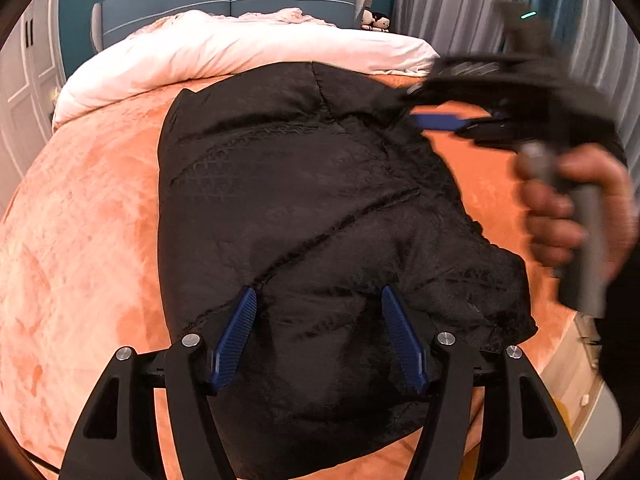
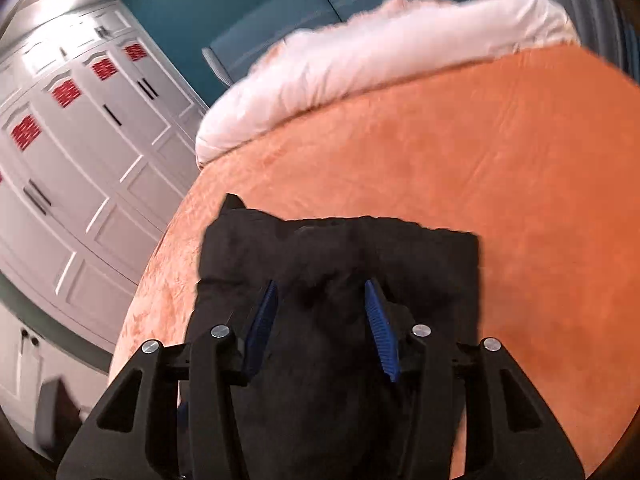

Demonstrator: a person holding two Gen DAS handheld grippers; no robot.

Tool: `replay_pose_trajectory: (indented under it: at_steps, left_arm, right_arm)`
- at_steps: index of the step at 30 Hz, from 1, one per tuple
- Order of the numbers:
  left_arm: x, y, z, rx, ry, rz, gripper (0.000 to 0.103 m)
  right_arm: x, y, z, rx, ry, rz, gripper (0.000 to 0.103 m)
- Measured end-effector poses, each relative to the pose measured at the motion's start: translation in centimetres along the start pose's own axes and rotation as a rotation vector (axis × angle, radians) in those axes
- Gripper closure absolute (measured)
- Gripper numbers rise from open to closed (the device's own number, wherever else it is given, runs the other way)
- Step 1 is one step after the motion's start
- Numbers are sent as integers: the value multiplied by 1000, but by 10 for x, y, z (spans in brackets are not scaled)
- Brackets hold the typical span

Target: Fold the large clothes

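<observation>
Orange bed (image 1: 80, 208), black jacket (image 1: 300, 184) folded, bare bedding rightward, both claws (image 1: 318, 300) (image 2: 322, 292) spread, empty.

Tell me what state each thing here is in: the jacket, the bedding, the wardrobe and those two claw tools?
Jacket: folded in a bundle, lying on the blanket.
Blanket: spread flat.
Duvet: bunched at the headboard end.
Wardrobe: doors closed.
Left gripper: open, above the jacket.
Right gripper: open, nothing clamped.

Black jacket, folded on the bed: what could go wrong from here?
1. The black jacket looks puffy; with both grippers' jaws open, the fold may spring open.
2. The right gripper hangs by the far corner and could snag it.
3. The near edge sits close to the orange bedspread's edge and may slide off.
</observation>
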State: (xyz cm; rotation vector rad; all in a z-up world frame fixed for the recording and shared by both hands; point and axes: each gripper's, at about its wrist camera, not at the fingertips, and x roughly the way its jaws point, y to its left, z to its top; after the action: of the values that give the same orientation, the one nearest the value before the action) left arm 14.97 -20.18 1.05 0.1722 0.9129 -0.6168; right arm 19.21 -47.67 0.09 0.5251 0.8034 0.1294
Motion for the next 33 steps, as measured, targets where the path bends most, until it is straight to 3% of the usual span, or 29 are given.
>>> replay_pose_trajectory:
  at_steps: [1, 3, 5, 8, 13, 15, 19, 23, 25, 26, 30, 33]
  left_arm:
    - [-1, 2, 1, -8, -1, -2, 42]
    - [-10, 8, 8, -43, -18, -37, 44]
    - [-30, 20, 19, -104, -80, -75, 45]
    - [-45, 28, 36, -125, -155, -80, 45]
    - [7, 14, 45, -89, -52, -62, 45]
    - [15, 2, 42, -29, -90, -11, 42]
    - [35, -16, 35, 32, -112, 56, 35]
    - [56, -11, 33, 21, -103, 84, 33]
    - [60, -12, 32, 40, -100, 101, 33]
    - [59, -11, 33, 39, -94, 104, 33]
    - [40, 0, 41, -19, -73, 61, 35]
    - [20, 2, 48, -43, -99, 70, 35]
  right_arm:
    - [6, -4, 0, 3, -1, -9, 97]
    - [-5, -5, 4, 50, -69, 38, 101]
    - [-35, -10, 0, 72, -157, 61, 102]
    - [-50, -25, -19, 136, -199, 37, 103]
    - [-12, -85, -75, 328, -137, -48, 103]
    - [-1, -88, -81, 307, -133, -92, 103]
    - [20, -72, -86, 180, -117, -187, 103]
    - [16, -77, -78, 166, -101, -162, 103]
    - [6, -75, -74, 160, -91, -197, 102]
    - [-13, -69, -71, 180, -110, -233, 99]
    - [-94, -34, -68, 192, -308, -187, 97]
    - [-104, 8, -43, 121, -322, -179, 97]
